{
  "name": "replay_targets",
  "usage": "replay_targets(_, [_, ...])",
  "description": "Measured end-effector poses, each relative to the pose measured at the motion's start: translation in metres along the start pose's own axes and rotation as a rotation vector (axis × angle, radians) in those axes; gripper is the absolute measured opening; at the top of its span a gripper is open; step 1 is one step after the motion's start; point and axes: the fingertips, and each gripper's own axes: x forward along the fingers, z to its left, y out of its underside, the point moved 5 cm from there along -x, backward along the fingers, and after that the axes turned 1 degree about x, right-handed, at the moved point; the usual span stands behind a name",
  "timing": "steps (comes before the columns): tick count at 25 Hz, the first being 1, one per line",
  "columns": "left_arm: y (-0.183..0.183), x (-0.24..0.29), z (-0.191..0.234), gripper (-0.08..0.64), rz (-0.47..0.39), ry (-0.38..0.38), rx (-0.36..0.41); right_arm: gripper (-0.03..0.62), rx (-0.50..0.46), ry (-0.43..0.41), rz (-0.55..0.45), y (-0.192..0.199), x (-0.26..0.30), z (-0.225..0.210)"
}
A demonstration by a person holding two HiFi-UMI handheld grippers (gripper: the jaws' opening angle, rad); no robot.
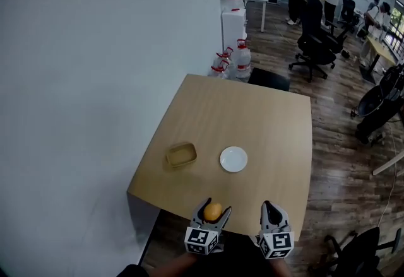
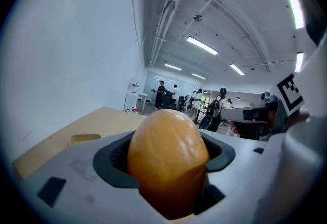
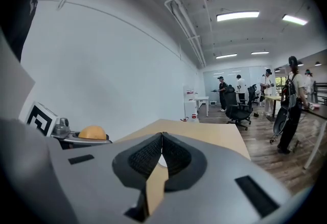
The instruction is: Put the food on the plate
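Note:
My left gripper (image 1: 213,211) is shut on an orange bread roll (image 1: 213,211), held just above the table's near edge; in the left gripper view the roll (image 2: 167,159) fills the space between the jaws. A small white plate (image 1: 233,159) lies on the wooden table (image 1: 265,118), farther out and slightly right of the roll. My right gripper (image 1: 273,212) is held beside the left one, shut with nothing between its jaws (image 3: 159,159). From the right gripper view the roll (image 3: 92,132) shows at the left.
A shallow yellow-brown tray (image 1: 181,155) sits on the table left of the plate. A white wall runs along the left. Water bottles (image 1: 235,62) stand beyond the table's far edge. Office chairs (image 1: 315,42) and several people are in the far room.

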Motion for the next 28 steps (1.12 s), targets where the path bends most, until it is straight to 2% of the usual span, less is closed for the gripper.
replay_targets(3, [0.003, 0.032, 0.007, 0.321, 0.022, -0.003, 0.007, 0.060, 0.003, -0.015, 0.007, -0.002, 0.021, -0.015])
replay_targets(8, [0.017, 0.086, 0.020, 0.321, 0.105, -0.028, 0.034, 0.060, 0.009, -0.034, 0.039, -0.005, 0.053, -0.041])
replay_targets(18, [0.039, 0.170, 0.053, 0.321, 0.178, -0.065, 0.067, 0.060, 0.035, -0.068, 0.092, 0.007, 0.103, -0.076])
replay_targets(24, [0.070, 0.210, 0.071, 0.319, 0.259, -0.059, 0.034, 0.060, 0.034, -0.085, 0.116, 0.019, 0.118, -0.090])
replay_targets(28, [0.084, 0.230, 0.084, 0.321, 0.313, -0.047, 0.099, 0.060, 0.043, -0.092, 0.138, 0.026, 0.125, -0.095])
